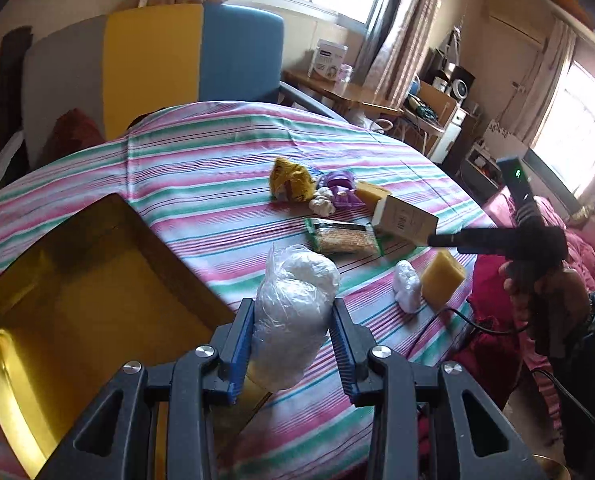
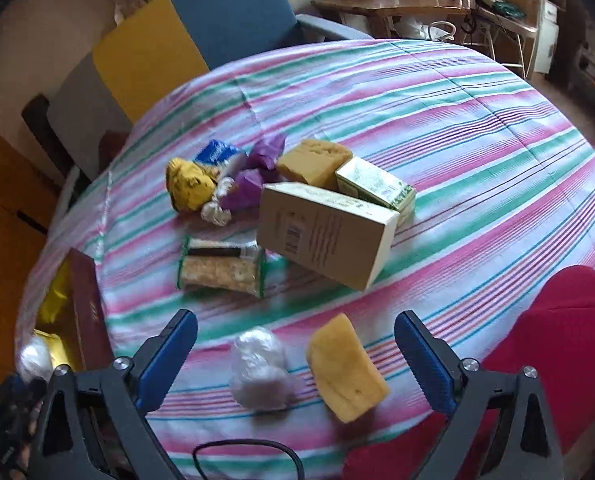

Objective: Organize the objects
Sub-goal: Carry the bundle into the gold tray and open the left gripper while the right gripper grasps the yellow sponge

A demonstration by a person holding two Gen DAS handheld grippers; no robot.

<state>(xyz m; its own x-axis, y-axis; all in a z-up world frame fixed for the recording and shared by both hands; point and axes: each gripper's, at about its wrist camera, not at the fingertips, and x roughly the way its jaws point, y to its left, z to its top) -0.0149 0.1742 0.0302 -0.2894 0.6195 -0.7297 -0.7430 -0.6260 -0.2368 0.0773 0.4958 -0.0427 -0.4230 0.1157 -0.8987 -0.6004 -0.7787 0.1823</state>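
Jaws of the left gripper (image 1: 293, 336) are pinched on a white plastic-wrapped bundle (image 1: 293, 312); both blue pads press its sides and the bundle is lifted clear of the striped cloth (image 1: 201, 168). At about 9 o'clock from that grip sits an open gold tray (image 1: 57, 300), its near corner just beside the left finger; nothing shows inside it.

Right gripper (image 2: 297, 356) has its jaws spread wide, pointing down at the cloth, pads touching nothing. No earlier picture is available to judge their movement. Between the spread fingers, lying on the cloth: a small white wrapped bundle (image 2: 259, 374) toward 7 o'clock of the gap and a yellow sponge (image 2: 347, 368) toward 5 o'clock, the two just beside each other, apart from both pads.

Further out, at 12 o'clock from the right gripper:
- pale carton (image 2: 325, 232), tilted, one edge resting on its neighbours
- green-printed box (image 2: 375, 188) touching the carton's far side
- second yellow sponge (image 2: 315, 164) behind both
- clear cracker packet (image 2: 221, 268) at 9 o'clock of the carton
- yellow crumpled bag (image 2: 189, 186), purple wrapper (image 2: 257, 172) and blue packet (image 2: 217, 154) clustered at 10 o'clock

Red sleeve (image 2: 557, 344) enters at 3 o'clock. In the left view a hand (image 1: 537, 280) holds the right gripper at 3 o'clock.
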